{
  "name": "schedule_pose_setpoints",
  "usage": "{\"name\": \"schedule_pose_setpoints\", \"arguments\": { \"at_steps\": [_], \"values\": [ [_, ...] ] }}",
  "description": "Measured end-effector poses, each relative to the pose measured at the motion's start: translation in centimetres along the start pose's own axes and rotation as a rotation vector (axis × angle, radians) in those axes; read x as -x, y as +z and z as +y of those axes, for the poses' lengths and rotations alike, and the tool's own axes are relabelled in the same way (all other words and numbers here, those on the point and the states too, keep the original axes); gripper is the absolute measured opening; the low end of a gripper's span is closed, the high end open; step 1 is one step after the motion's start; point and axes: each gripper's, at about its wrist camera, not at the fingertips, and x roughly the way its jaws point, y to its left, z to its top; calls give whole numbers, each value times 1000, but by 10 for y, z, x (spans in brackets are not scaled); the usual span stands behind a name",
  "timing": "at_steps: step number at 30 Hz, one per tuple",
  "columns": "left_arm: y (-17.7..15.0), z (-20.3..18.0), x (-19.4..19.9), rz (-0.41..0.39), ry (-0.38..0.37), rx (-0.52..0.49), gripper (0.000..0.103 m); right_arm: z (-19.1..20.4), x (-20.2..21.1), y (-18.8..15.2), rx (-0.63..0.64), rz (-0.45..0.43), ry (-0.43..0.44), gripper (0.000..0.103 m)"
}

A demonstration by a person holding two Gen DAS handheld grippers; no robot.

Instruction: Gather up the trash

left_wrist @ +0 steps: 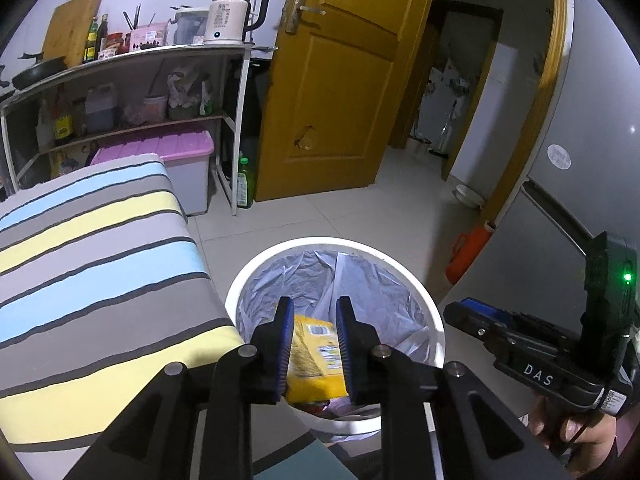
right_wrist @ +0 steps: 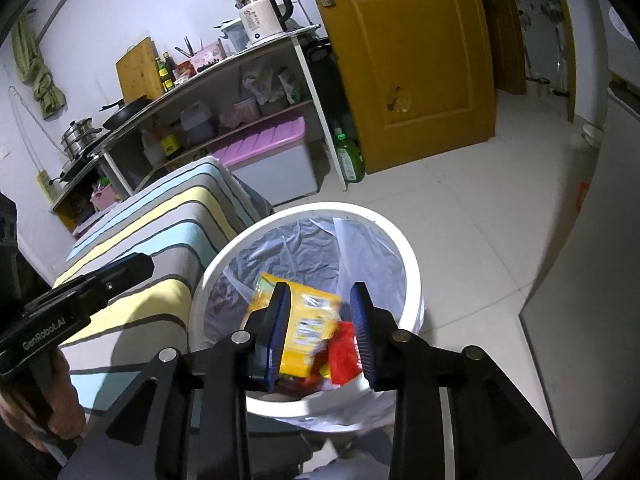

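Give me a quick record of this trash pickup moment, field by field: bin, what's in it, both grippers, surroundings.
bin: round white plastic bin lined with a clear bag, on tiled floor
contents: yellow snack packet, red wrapper
left gripper: open above the bin, yellow packet seen between its fingers
right gripper: open above the bin, nothing gripped
beside bin: striped fabric-covered surface

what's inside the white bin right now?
White bin holds a clear liner, a yellow packet and a red wrapper. Anything beneath them is covered.
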Motion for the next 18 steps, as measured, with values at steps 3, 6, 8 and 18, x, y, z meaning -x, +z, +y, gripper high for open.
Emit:
{"name": "schedule_pose_setpoints", "arguments": {
  "at_steps": [3, 6, 8, 18],
  "values": [
    [0, 1, 10, -18, 5, 1, 21, 7, 7, 1, 25, -16, -2, 32],
    [-2, 1, 22, -35, 14, -4, 21, 17, 17, 0, 57, -33, -3, 32],
    [-5, 0, 31, -47, 16, -8, 21, 26, 26, -1, 77, -47, -4, 32],
    [-21, -3, 88, -116, 52, -32, 21, 64, 67, -15, 166, -104, 10, 32]
  ]
}}
